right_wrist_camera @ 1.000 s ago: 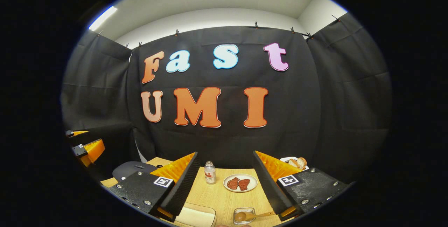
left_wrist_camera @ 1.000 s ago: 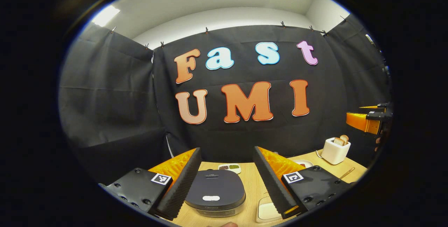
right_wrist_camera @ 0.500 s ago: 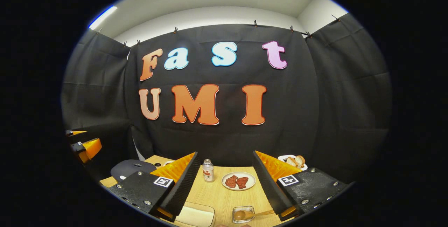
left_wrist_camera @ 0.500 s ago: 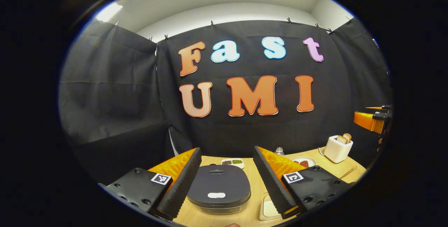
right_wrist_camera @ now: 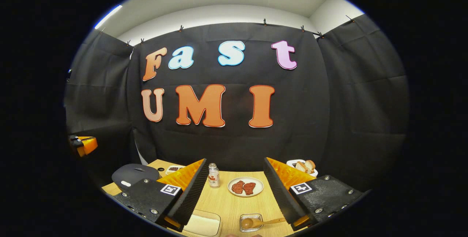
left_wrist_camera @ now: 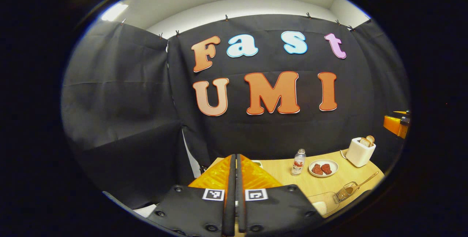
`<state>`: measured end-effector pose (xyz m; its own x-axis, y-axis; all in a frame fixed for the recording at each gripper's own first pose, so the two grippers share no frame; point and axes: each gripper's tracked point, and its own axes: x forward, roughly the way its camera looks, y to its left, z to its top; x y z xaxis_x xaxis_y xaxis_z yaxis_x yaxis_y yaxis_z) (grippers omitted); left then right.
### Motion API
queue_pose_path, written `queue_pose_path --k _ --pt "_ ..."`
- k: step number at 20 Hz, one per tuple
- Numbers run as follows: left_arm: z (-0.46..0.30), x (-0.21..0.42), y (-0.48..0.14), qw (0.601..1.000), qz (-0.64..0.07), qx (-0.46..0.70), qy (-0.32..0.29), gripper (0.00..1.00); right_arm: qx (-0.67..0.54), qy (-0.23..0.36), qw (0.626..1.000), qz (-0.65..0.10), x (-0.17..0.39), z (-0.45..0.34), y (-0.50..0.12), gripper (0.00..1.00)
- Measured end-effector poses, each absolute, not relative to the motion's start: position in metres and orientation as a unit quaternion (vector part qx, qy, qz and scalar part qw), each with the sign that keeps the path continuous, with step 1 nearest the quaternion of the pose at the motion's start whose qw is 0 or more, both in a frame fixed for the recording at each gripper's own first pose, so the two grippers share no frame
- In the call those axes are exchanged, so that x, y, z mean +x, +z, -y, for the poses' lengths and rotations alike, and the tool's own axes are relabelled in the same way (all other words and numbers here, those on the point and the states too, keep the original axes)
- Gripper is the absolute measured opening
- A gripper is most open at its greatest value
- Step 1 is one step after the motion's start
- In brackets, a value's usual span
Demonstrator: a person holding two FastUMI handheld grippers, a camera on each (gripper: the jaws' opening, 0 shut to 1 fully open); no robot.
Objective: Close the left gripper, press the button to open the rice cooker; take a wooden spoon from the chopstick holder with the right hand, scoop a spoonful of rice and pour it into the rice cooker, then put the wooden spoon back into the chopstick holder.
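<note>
Left gripper [left_wrist_camera: 234, 193] has now closed.

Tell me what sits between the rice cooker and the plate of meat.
In the right gripper view, a small bottle stands between the rice cooker and the plate of meat.

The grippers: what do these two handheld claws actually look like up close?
The left gripper and right gripper look alike: two long wedge-shaped fingers with ribbed orange outer sides and finely ridged inner pads, each mounted on a black bolted block with a small square black-and-white marker.
</note>
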<state>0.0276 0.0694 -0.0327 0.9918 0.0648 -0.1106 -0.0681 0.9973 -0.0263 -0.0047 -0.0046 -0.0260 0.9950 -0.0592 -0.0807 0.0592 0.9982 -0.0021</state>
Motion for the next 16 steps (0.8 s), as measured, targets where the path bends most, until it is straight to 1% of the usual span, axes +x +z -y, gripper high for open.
queue_pose_path --k 2,5,10,13,16 --pt "-0.070 0.033 -0.036 0.997 -0.064 -0.020 0.028 0.06 -0.001 -0.034 0.999 -0.041 -0.004 0.008 -0.027 0.93" --pt "-0.079 0.049 -0.055 0.993 -0.110 -0.030 0.030 0.07 -0.002 -0.041 0.998 -0.042 -0.004 0.012 -0.029 0.93" --pt "-0.079 0.078 -0.105 0.965 -0.251 -0.076 0.004 0.06 -0.009 -0.050 0.998 -0.048 -0.003 0.020 -0.034 0.94" --pt "-0.070 0.083 -0.137 0.929 -0.345 -0.129 -0.027 0.06 -0.012 -0.057 0.997 -0.058 -0.005 0.026 -0.043 0.94" --pt "-0.068 0.090 -0.171 0.901 -0.406 -0.147 -0.031 0.06 -0.014 -0.065 0.995 -0.071 -0.008 0.034 -0.053 0.94"
